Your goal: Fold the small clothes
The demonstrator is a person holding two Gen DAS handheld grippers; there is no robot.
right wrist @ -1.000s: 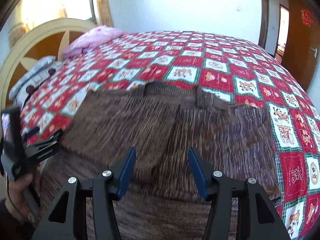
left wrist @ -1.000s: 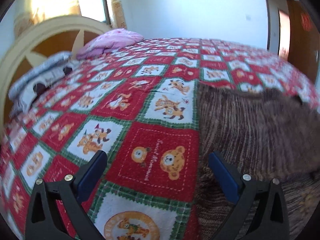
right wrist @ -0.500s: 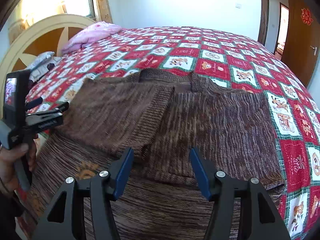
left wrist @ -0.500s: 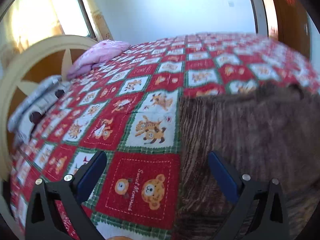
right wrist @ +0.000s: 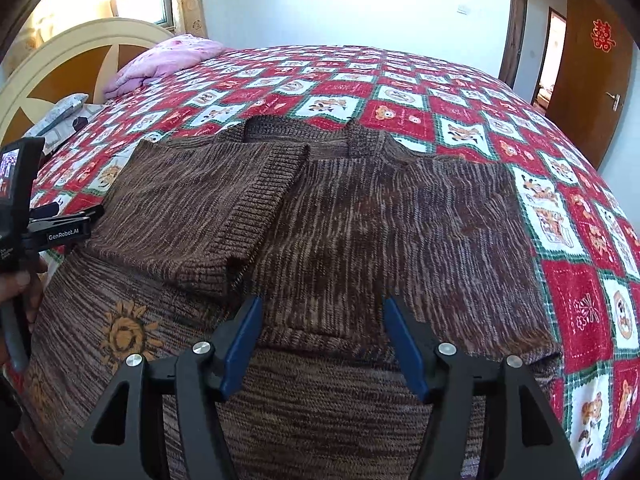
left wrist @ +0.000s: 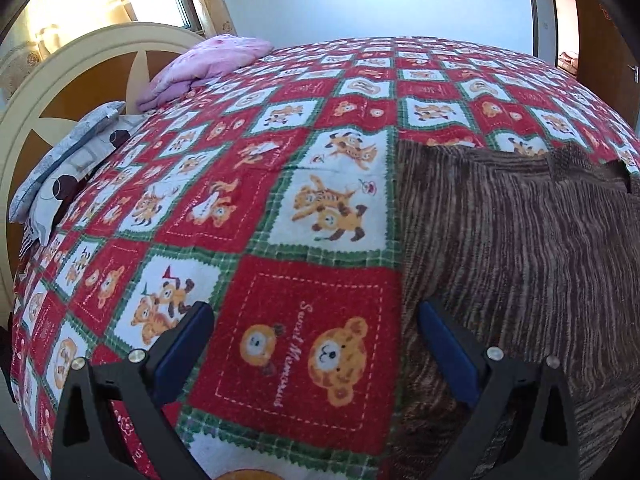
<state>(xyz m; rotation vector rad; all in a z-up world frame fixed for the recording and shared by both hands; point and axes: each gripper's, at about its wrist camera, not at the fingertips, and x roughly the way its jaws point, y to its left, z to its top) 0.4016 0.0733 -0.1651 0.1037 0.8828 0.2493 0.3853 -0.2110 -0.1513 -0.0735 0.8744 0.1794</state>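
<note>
a brown knitted sweater (right wrist: 360, 232) lay flat on the bed's red, white and green bear-print blanket (right wrist: 400, 92), near the front edge of the bed. both sleeves were folded in over the chest: the left sleeve (right wrist: 200, 208) lay across the body with its ribbed cuff edge running diagonally toward the middle, and the right sleeve (right wrist: 460, 240) covered the other side. an orange sunflower motif (right wrist: 124, 332) showed on the lower body of the garment.

the right tongs (right wrist: 322, 344) hung just above the sweater's middle, spread apart and gripping nothing. the left tongs (left wrist: 316, 352) were also released, spread wide over the blanket at the sweater's left edge (left wrist: 404, 240), the right blue pad (left wrist: 448, 356) over the knit.

a pink pillow (left wrist: 208, 64) and a grey patterned pillow (left wrist: 68, 156) sat by the cream headboard (left wrist: 80, 60).
</note>
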